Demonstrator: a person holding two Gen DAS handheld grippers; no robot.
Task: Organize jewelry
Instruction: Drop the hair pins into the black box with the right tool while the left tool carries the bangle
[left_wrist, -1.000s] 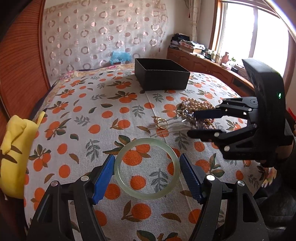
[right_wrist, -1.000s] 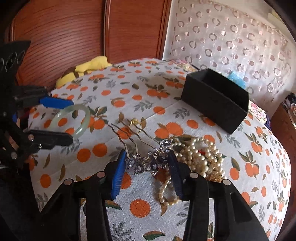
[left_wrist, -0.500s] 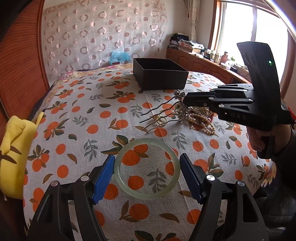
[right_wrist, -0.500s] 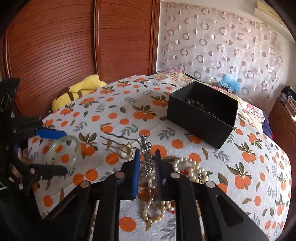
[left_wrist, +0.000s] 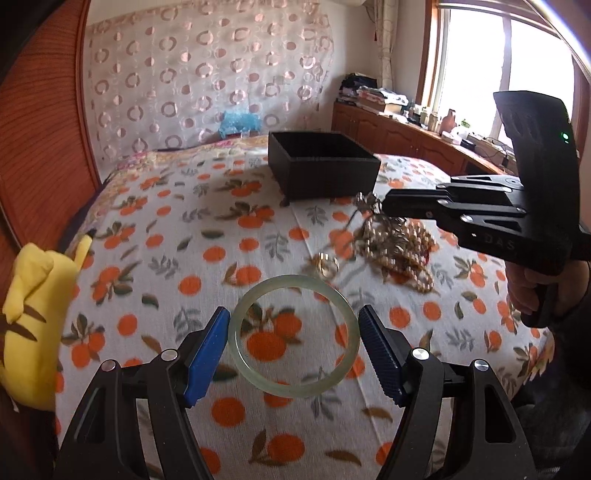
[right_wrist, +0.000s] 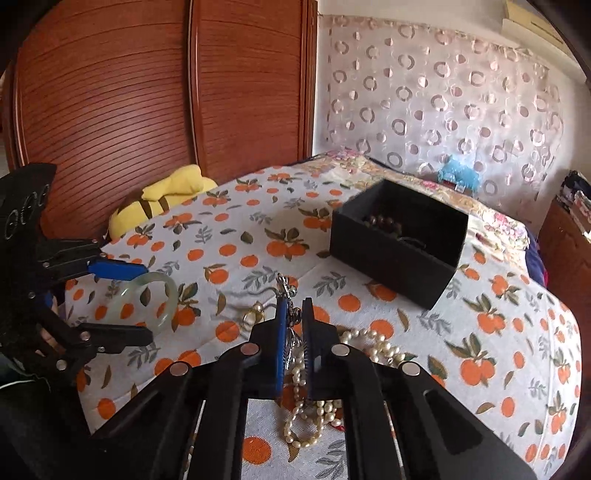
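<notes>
Your left gripper: matte black linkage frame, round silver screws at the pivots, blue ribbed pads lining the fingers. Your right gripper: same black build, same silver screws, blue pad faces. Its tall black housing carries a small green light and faint embossed lettering. Your right hand: bare skin, dark sleeve at the wrist.

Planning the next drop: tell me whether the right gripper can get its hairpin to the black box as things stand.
Probably yes. The right gripper is shut on the hairpin, lifted above the bedspread, and the black box sits open-topped ahead with nothing between them.
</notes>
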